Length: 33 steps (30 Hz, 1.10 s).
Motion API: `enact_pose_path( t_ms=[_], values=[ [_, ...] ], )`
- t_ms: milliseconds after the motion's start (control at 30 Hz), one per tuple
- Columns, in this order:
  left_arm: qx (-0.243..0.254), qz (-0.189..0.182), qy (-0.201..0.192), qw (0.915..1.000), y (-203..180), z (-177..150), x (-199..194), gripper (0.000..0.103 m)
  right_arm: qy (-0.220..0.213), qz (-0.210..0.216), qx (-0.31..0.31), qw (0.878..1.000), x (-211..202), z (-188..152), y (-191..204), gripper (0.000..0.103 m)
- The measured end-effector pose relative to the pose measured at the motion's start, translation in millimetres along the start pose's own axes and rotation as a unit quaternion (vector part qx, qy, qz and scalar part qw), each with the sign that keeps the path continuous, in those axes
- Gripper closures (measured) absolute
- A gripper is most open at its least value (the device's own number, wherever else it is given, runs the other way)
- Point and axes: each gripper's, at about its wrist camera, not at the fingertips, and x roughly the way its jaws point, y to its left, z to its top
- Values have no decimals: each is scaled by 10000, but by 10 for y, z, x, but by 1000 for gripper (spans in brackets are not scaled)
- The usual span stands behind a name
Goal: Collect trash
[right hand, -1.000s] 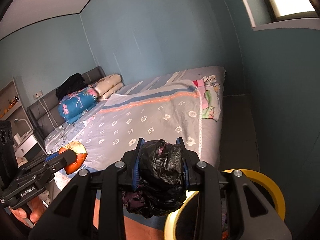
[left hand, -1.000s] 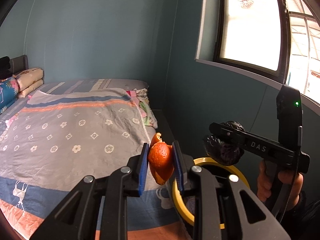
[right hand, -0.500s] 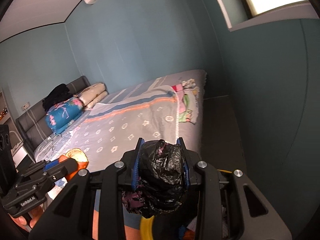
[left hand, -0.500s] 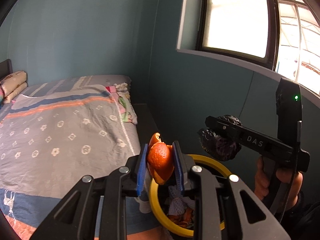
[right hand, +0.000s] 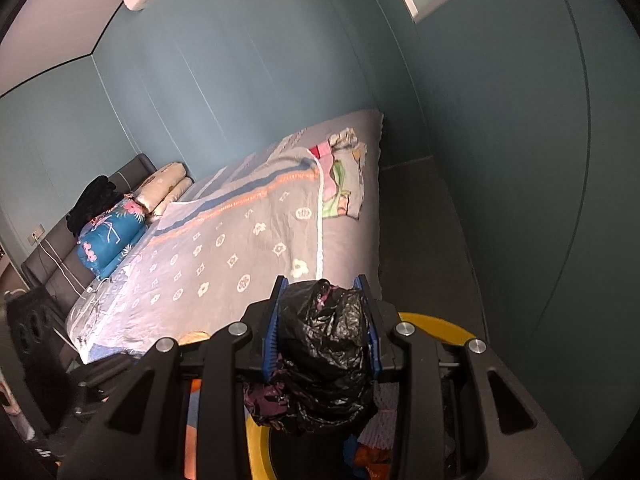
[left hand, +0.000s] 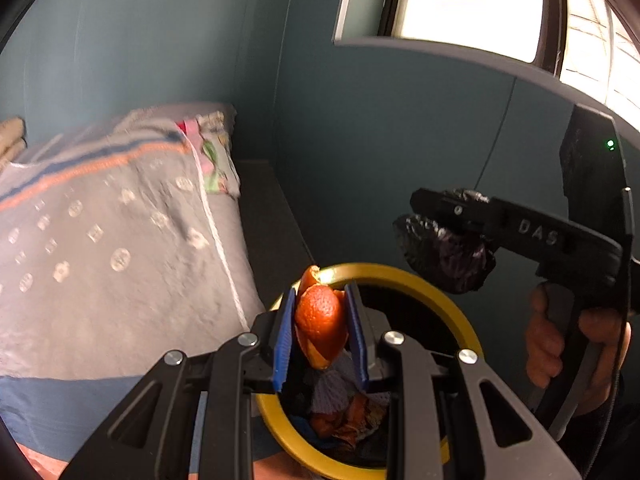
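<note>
**Operator:** My left gripper [left hand: 320, 332] has its blue pads pinched on a piece of orange peel [left hand: 321, 326], one pad on each side of it. My right gripper [right hand: 323, 326] is clamped the same way on a crumpled black plastic bag [right hand: 324, 354], which bulges out below the pads.

**Observer:** Where are they against the bin?

**Operator:** In the left wrist view the peel hangs over the mouth of the yellow-rimmed trash bin [left hand: 404, 274], near its left edge. Inside I see scraps: something pale and netted, orange bits, a wrapper. The right gripper [left hand: 436, 216] comes in from the right of that view, the bag [left hand: 444, 256] over the bin's far right rim, with a hand [left hand: 560, 344] wrapped round the handle.

**Observer:** And from the other side?

**Operator:** From the right wrist, the bag covers most of the opening; the yellow rim [right hand: 436, 324] shows behind and below it. The bin stands just beside the bed [right hand: 240, 240], whose grey patterned cover is blurred in the left view. Pillows [right hand: 168, 184] sit at the far end. A window [left hand: 472, 4] is bright above the teal wall.
</note>
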Motion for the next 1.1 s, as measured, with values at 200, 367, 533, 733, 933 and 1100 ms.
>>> enact_pose_path(
  t_ms=[200,367,533,733,933,1100],
  values=[
    [-13,-53,276,9996,33,-120,276,79,243,-246,275,9990,190,-104,-221,67],
    [-73,-101,417,9991,62,-163,372,66,260,-335,421,9982,205,-163,-347,58],
    [-219,-143,314,9992,110,-155,308,52,219,-395,516,9976,198,-182,-389,51],
    [-278,-114,141,9995,171,-157,146,50,147,-387,463,9981,173,-150,-326,51],
    [-451,138,-33,9989,382,-199,-80,50,177,-286,341,9989,208,-119,-176,51],
    [-626,617,-205,9959,685,-314,-345,50,308,-104,104,9994,315,-106,94,50]
  ],
)
